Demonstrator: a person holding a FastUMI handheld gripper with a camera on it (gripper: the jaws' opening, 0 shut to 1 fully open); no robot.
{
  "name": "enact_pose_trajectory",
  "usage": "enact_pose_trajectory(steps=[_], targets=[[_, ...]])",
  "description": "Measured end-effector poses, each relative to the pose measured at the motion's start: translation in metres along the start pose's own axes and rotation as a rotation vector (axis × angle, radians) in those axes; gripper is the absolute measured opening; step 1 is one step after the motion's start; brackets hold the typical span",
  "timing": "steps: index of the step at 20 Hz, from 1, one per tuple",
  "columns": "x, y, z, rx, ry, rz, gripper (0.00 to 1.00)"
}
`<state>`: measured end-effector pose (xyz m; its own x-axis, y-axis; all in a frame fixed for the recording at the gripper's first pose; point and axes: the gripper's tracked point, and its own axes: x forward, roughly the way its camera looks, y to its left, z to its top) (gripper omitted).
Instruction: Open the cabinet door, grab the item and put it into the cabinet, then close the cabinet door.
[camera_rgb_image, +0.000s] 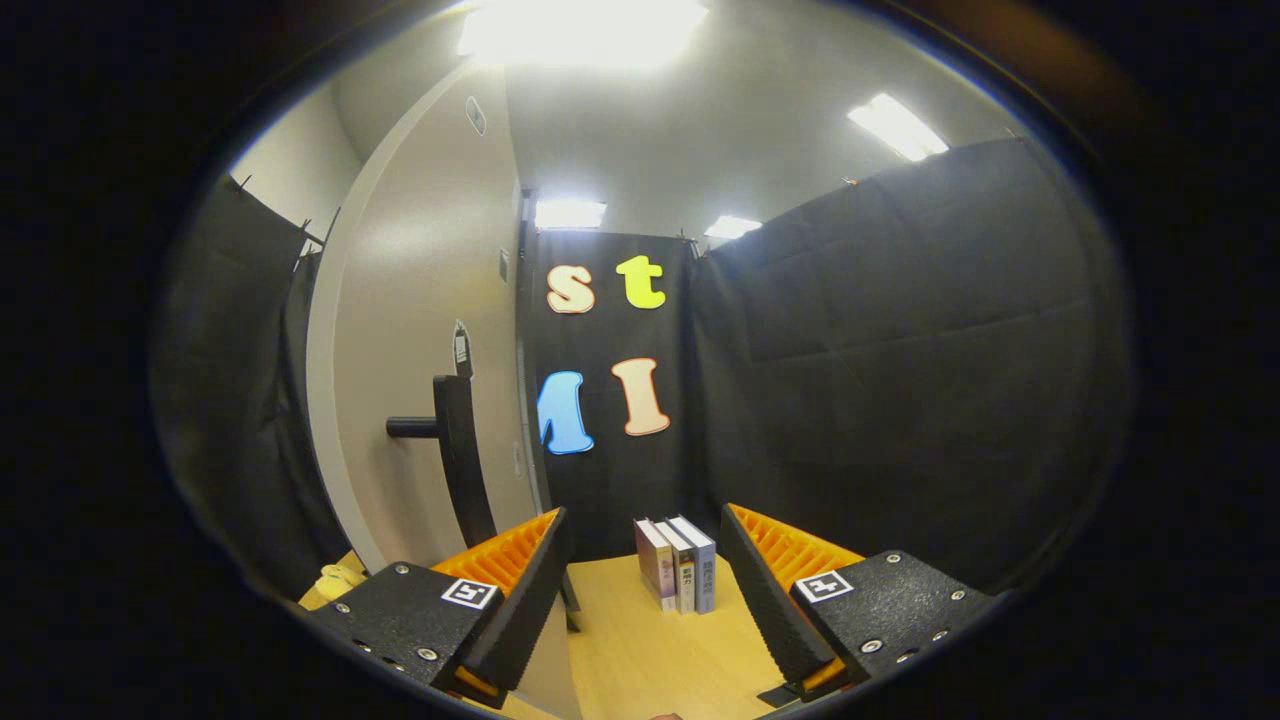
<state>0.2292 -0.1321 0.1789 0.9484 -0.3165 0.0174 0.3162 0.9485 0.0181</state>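
My gripper (642, 515) is open, with nothing between its fingers. A tall beige cabinet door (420, 330) stands upright just left of the left finger, and its lower part runs down close beside that finger. A black vertical handle (455, 440) with a short stub sits on the door's face, a little above and ahead of the left fingertip. Three books (678, 565) stand upright together on the wooden tabletop (640, 650), ahead of the fingers and in line with the gap between them. A small yellow thing (338, 580) lies low on the far side of the door, partly hidden.
Black cloth walls (900, 380) close the booth behind the books and along the right. A stretch of bare tabletop lies between the fingers and the books. Ceiling lights glare overhead.
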Motion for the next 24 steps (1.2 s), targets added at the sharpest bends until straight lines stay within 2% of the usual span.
enact_pose_trajectory(steps=[11, 24], targets=[[0.000, 0.105, -0.010, 0.029, 0.025, 0.180, 0.92], [0.026, 0.204, -0.012, 0.079, 0.025, 0.313, 0.94]])
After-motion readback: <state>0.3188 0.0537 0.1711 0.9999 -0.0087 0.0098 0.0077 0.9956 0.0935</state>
